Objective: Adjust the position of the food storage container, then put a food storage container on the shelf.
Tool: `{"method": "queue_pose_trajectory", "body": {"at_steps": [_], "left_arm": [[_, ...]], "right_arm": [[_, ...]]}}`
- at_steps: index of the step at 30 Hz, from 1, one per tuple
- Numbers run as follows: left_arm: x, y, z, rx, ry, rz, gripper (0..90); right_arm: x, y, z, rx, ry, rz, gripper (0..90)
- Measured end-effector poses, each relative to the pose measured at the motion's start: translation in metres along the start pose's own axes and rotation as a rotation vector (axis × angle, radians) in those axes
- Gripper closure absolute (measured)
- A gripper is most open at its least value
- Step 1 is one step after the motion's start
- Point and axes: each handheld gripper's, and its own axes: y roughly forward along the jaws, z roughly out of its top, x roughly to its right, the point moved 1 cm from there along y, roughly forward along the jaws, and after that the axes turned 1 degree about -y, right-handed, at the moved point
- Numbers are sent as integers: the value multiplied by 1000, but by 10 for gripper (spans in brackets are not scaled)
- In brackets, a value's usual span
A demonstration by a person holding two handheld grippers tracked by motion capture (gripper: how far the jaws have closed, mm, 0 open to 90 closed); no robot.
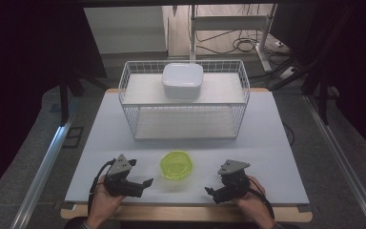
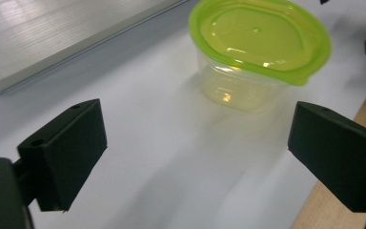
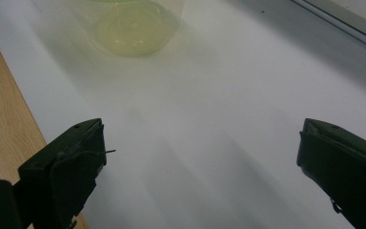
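A clear plastic container with a lime-green lid [image 1: 176,165] stands on the white board near its front edge, between my two grippers. My left gripper [image 1: 145,184] lies to its left and is aimed at it. In the left gripper view the container [image 2: 259,45] stands ahead of the gripper [image 2: 195,157], whose jaws are spread wide with nothing between them. My right gripper [image 1: 212,193] lies to the container's right. In the right gripper view that gripper [image 3: 200,162] is open over bare board, with the container's base [image 3: 131,24] at the top left.
A white wire rack [image 1: 184,98] with two shelves stands at the back of the board, with a white square lidded box [image 1: 182,80] on its upper shelf. A wooden table edge [image 1: 186,213] runs along the front of the white board [image 1: 267,143].
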Motion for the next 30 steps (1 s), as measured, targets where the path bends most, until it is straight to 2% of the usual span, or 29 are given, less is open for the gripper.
{"method": "queue_pose_trajectory", "body": {"at_steps": [5, 10, 15, 17, 21, 26, 27, 30], "left_arm": [[6, -2, -7, -9, 40, 11, 34], [6, -3, -12, -23, 38, 31, 33], [4, -5, -14, -16, 25, 41, 33], [4, -5, -15, -19, 22, 47, 34], [3, -7, -16, -22, 16, 48, 34], [3, -7, -19, -34, 16, 49, 34], [3, -7, -19, -38, 18, 50, 34], [3, -7, -20, -40, 20, 51, 34]], "right_arm": [[1, -1, 0, 6, -1, 2, 27], [2, -1, 0, 9, -6, -5, 25], [5, -3, 0, 21, 12, -8, 2], [6, -5, 1, 50, 39, -9, 0], [7, -6, 2, 67, 52, -14, 0], [7, -4, 2, 72, 81, 25, 8], [6, -3, 3, 76, 105, 38, 8], [6, -2, 6, 80, 127, 49, 9]]}}
